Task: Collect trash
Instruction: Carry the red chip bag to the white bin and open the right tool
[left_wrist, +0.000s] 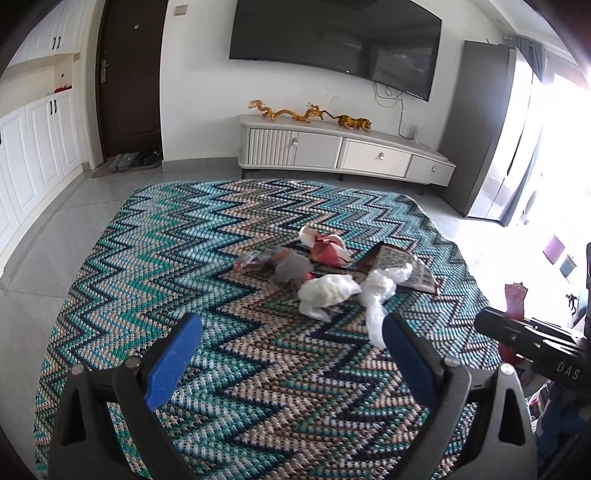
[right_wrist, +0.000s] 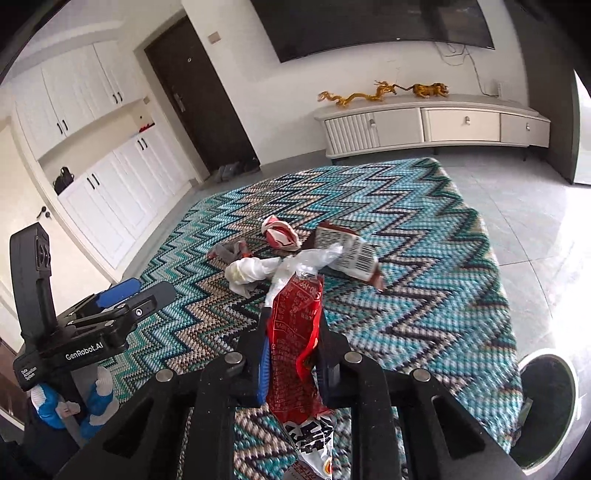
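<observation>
- Right now your right gripper (right_wrist: 291, 354) is clenched on a red snack wrapper (right_wrist: 295, 332), lifted off the rug (right_wrist: 424, 258), likely bound for the bin (right_wrist: 546, 402) at its right.
- Your left gripper (left_wrist: 291, 354) hangs spread wide and empty, just short of the remaining trash pile (left_wrist: 332, 269) mid-rug.

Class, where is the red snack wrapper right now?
In the right wrist view, the red snack wrapper is clamped upright in the right claw, above the zigzag rug.
</observation>
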